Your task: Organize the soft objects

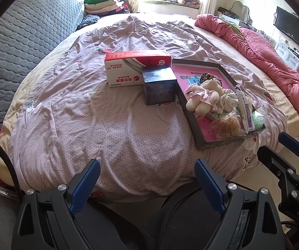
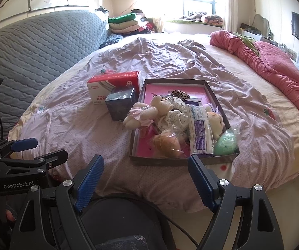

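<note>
A shallow grey box with a pink bottom (image 1: pixel 193 116) (image 2: pixel 133 143) lies on the bed and holds several soft things: a cream plush bear in a pink dress (image 1: pixel 201 98) (image 2: pixel 147 112), a dotted white cloth (image 2: pixel 176 114), a leopard-print piece (image 2: pixel 179 93), a bagged bun (image 1: pixel 227 126) (image 2: pixel 166 143), a white and purple packet (image 2: pixel 200 131) and a green ball in plastic (image 2: pixel 226 142). My left gripper (image 1: pixel 147 182) is open and empty, low before the bed edge. My right gripper (image 2: pixel 144 176) is open and empty, just short of the box's near wall.
A red and white carton (image 1: pixel 132 66) (image 2: pixel 114 85) and a dark cube box (image 1: pixel 160 87) (image 2: pixel 120 103) stand left of the grey box. A pink quilt (image 1: pixel 264 54) lies along the bed's right side. A grey padded headboard (image 1: pixel 24 41) stands at left.
</note>
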Demonstrator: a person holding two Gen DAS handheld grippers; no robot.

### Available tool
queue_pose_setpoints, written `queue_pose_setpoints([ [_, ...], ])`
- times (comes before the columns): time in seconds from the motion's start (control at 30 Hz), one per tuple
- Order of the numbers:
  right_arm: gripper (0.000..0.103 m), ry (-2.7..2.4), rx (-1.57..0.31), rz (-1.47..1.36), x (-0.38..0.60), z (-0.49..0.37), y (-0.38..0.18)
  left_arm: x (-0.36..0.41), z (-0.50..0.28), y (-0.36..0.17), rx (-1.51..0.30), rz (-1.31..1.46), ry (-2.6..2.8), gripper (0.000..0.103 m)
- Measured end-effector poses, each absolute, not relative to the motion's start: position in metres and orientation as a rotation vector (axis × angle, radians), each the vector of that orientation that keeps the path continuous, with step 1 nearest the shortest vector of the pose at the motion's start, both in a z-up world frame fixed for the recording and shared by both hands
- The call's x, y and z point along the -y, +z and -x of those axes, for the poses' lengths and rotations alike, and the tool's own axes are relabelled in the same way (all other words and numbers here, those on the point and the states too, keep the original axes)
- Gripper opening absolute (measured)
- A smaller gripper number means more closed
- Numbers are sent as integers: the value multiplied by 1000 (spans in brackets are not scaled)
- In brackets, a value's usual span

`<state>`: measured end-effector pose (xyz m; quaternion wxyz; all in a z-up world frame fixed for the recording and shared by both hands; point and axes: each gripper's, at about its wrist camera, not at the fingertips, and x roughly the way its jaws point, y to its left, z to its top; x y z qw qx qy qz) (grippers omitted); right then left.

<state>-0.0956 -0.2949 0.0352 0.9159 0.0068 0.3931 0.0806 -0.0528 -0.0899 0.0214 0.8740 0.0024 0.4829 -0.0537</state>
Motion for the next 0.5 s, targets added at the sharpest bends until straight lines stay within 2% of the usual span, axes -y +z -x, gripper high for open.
queue_pose_setpoints([
  [0.5,84,152,-805,-23,299,95,38,94,54,22,-997,-28,-120,91],
])
